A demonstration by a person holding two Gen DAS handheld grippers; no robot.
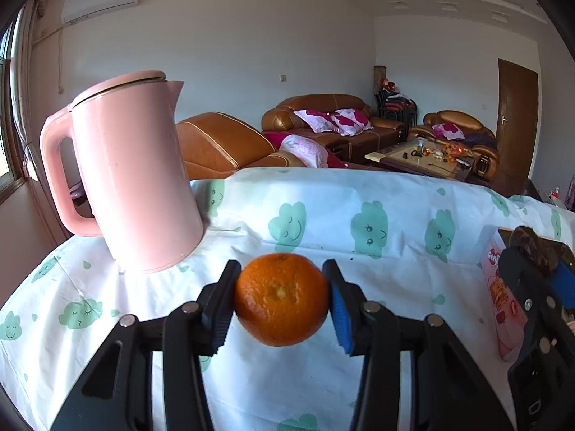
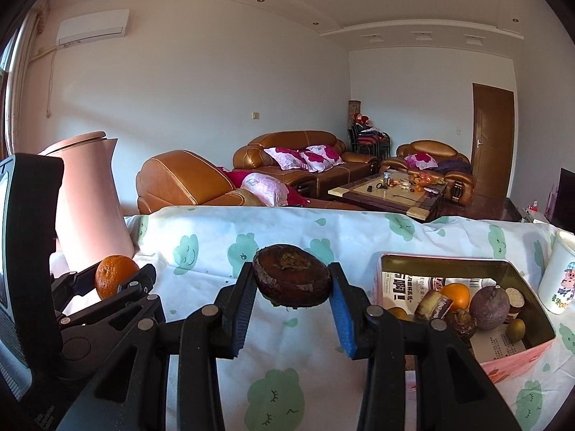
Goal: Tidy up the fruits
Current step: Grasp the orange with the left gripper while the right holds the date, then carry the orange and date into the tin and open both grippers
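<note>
My left gripper (image 1: 282, 296) is shut on an orange tangerine (image 1: 282, 300), held above the cloud-print tablecloth (image 1: 359, 215). The right wrist view shows that gripper (image 2: 116, 282) with the tangerine (image 2: 113, 278) at the left. My right gripper (image 2: 291, 292) is shut on a dark brown, flattish water chestnut (image 2: 291, 280), also off the cloth. In the left wrist view the right gripper (image 1: 539, 251) and the brown fruit (image 1: 532, 248) sit at the right edge. A pink open box (image 2: 503, 355) at the right holds an orange, a purple passion fruit (image 2: 489, 307) and several other small items.
A pink kettle (image 1: 136, 179) stands on the table's far left corner. A white paper cup (image 2: 559, 276) with a cartoon print stands right of the box. Brown leather sofas (image 2: 305, 158) and a cluttered coffee table (image 2: 391, 194) lie beyond the table's far edge.
</note>
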